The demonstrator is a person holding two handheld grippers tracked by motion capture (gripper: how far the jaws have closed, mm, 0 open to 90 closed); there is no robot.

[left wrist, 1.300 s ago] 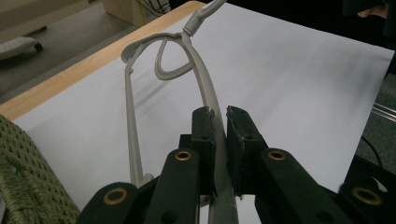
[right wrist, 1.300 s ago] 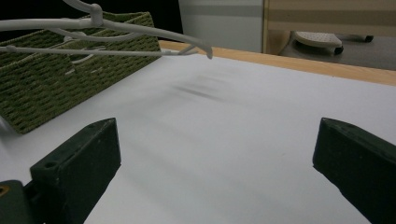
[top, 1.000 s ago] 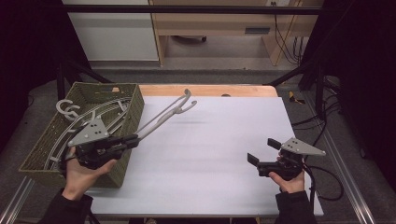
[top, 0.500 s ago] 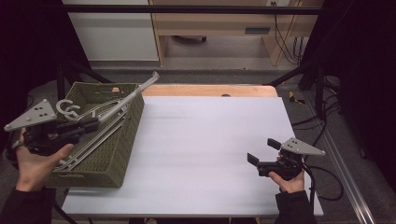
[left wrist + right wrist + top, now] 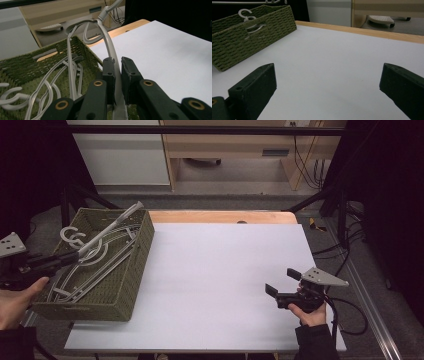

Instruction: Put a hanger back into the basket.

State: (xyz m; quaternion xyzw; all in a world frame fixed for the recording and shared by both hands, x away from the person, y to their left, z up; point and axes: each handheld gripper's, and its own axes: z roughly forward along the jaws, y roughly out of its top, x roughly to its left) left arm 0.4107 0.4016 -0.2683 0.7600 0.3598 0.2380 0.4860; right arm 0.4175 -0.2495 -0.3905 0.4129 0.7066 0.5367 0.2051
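A green woven basket [image 5: 131,275] sits at the table's left and holds several pale grey plastic hangers [image 5: 95,265]. My left gripper [image 5: 75,256] is over the basket's left side, shut on one grey hanger [image 5: 112,226] that slants up toward the basket's far right corner. In the left gripper view the jaws pinch that hanger's bar [image 5: 112,53], whose far end rises past the basket rim [image 5: 82,45]. My right gripper [image 5: 282,282] rests low over the white table near its right front, open, with nothing between its fingers [image 5: 254,87]. The basket [image 5: 249,37] lies to its far left.
The white table top [image 5: 220,270] spreads between the basket and the right gripper, with a wooden strip [image 5: 220,216] along its far edge. Black frame bars and cables [image 5: 345,245] stand at the right. A cabinet and desk stand behind the table.
My left gripper has carried the hanger leftward from over the table to above the basket and lowered it toward the other hangers. The right gripper has stayed still.
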